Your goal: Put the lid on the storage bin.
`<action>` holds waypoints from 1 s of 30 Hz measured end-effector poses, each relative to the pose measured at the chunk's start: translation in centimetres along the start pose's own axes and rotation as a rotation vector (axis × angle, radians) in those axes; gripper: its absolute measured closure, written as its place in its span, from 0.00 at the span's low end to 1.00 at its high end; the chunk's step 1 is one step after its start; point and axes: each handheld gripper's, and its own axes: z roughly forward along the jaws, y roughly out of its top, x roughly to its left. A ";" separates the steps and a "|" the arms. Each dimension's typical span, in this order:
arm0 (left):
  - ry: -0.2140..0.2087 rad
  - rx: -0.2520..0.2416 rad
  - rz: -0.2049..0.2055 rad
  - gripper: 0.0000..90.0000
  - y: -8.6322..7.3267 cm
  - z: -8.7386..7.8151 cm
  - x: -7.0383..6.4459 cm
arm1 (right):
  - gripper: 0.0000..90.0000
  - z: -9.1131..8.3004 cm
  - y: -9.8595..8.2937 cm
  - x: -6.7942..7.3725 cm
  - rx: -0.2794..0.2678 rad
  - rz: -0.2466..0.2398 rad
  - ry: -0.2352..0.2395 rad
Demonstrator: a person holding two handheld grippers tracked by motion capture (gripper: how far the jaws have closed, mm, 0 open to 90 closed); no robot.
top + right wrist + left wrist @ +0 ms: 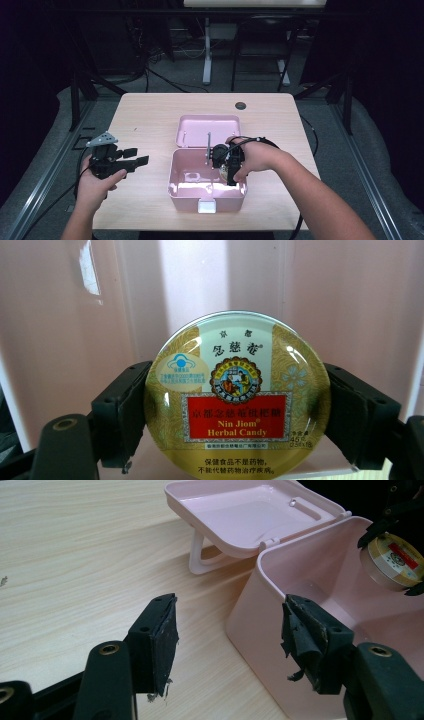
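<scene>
High view first: a pink box (207, 187) stands open on the wooden table (150, 110), its lid (209, 131) folded back flat behind it on the far side. The right gripper (231, 170) hangs over the box's right half, pointing down into the cavity, with the person's right hand (260, 156) wrapped around it; a bit of something pale and round shows between its jaws, too small to make out from up here. The left gripper (135, 157) is held well to the left of the box, above bare table, jaws spread and pointing toward the box, gripped by the left hand (97, 187).

Left gripper view: both black jaws stand wide apart with nothing between them, and their pads (165, 640) are frayed at the edges. Beyond them is the box's near corner (260, 610), with the lid (240, 510) lying open behind it. Inside the box, by its right wall, a round candy tin (392, 560) hangs in the tips of the other gripper.

Right gripper view: the jaws are clamped on the candy tin (237, 400) from either side, face toward the camera, printed "Nin Jiom Herbal Candy" on a red panel with gold patterning. Behind the tin is the box's pink inner wall (60, 340), so the tin sits within the box, held off its floor as far as can be told.
</scene>
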 end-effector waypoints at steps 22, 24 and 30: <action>0.000 0.000 0.000 0.44 -0.1 0.1 0.1 | 0.22 2.5 0.6 0.3 0.055 -0.026 0.024; 0.000 0.000 -0.002 0.44 -0.1 0.1 0.1 | 0.22 2.7 0.6 0.3 0.062 -0.027 0.027; 0.000 0.001 -0.003 0.44 -0.1 0.1 0.1 | 0.22 3.2 0.6 0.3 0.070 -0.020 0.039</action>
